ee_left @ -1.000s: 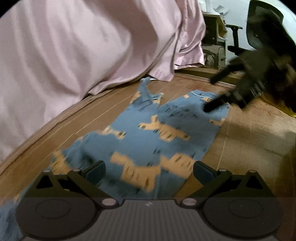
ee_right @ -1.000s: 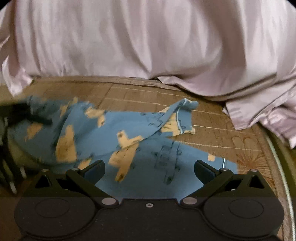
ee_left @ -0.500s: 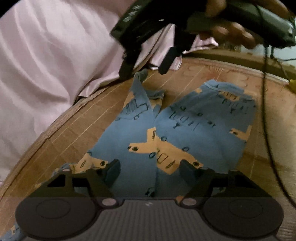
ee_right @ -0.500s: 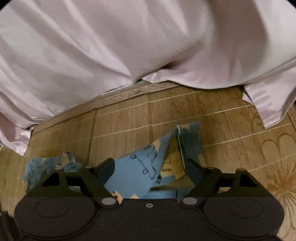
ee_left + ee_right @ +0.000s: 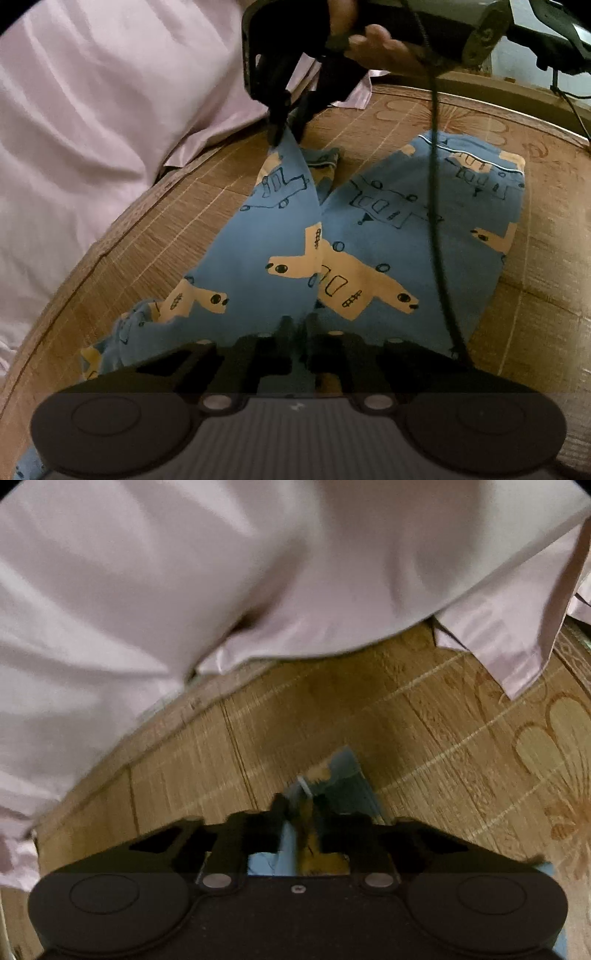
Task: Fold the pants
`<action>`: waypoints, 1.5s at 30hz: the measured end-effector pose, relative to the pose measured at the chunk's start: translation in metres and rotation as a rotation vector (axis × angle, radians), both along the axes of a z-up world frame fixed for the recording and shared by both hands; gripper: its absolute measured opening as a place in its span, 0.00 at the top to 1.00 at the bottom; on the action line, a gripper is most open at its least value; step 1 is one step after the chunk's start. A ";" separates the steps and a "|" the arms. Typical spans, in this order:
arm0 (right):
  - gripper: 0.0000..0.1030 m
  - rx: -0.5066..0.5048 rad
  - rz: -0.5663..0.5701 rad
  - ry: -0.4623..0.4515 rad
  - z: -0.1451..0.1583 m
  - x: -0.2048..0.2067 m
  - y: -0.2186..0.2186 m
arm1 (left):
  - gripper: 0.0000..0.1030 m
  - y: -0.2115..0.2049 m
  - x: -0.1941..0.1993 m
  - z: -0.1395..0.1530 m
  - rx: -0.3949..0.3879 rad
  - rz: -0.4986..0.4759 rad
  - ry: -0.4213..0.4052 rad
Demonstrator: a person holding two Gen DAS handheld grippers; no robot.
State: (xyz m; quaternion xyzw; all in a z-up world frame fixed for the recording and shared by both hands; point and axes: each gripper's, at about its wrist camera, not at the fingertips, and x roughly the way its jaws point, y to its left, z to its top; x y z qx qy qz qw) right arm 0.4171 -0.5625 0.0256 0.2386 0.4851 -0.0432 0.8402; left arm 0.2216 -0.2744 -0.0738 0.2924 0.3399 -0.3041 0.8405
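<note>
Blue pants printed with orange planes and outlined trucks lie spread on a woven bamboo mat. My left gripper is shut on the near edge of the pants. In the left wrist view my right gripper, held by a hand, pinches the far cuff corner of the left leg and lifts it into a ridge. From the right wrist camera my right gripper is shut on a fold of the blue cloth just above the mat.
Pink satin bedding is heaped along the far and left side of the mat, its hem close to the raised cuff; it also fills the top of the right wrist view. A black cable hangs across the pants.
Both grippers have closed on the pants. The right gripper came down onto the far cuff and pinched it; the left moved forward and clamped the near edge.
</note>
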 end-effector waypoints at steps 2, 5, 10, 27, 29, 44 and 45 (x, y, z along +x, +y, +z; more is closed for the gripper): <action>0.97 -0.033 0.018 -0.057 0.009 -0.003 0.003 | 0.99 0.003 0.002 0.002 -0.015 0.004 0.018; 0.97 -0.126 0.106 -0.184 0.034 -0.019 0.014 | 1.00 0.014 0.007 0.014 -0.095 0.024 0.065; 0.97 -0.288 0.176 -0.391 0.080 -0.087 0.023 | 1.00 0.031 -0.003 0.044 -0.198 -0.066 0.068; 0.89 -0.131 -0.230 -0.227 -0.022 -0.261 -0.027 | 0.92 0.020 -0.013 0.022 -0.130 -0.295 0.338; 0.78 -0.116 -0.245 -0.238 -0.030 -0.268 -0.027 | 0.85 0.015 -0.001 0.028 -0.147 -0.309 0.375; 0.42 0.100 -0.301 -0.274 -0.050 -0.283 -0.057 | 0.20 -0.154 0.085 0.060 -0.174 -0.485 0.410; 0.41 0.110 -0.301 -0.269 -0.052 -0.282 -0.057 | 0.20 -0.162 0.087 0.055 -0.145 -0.506 0.409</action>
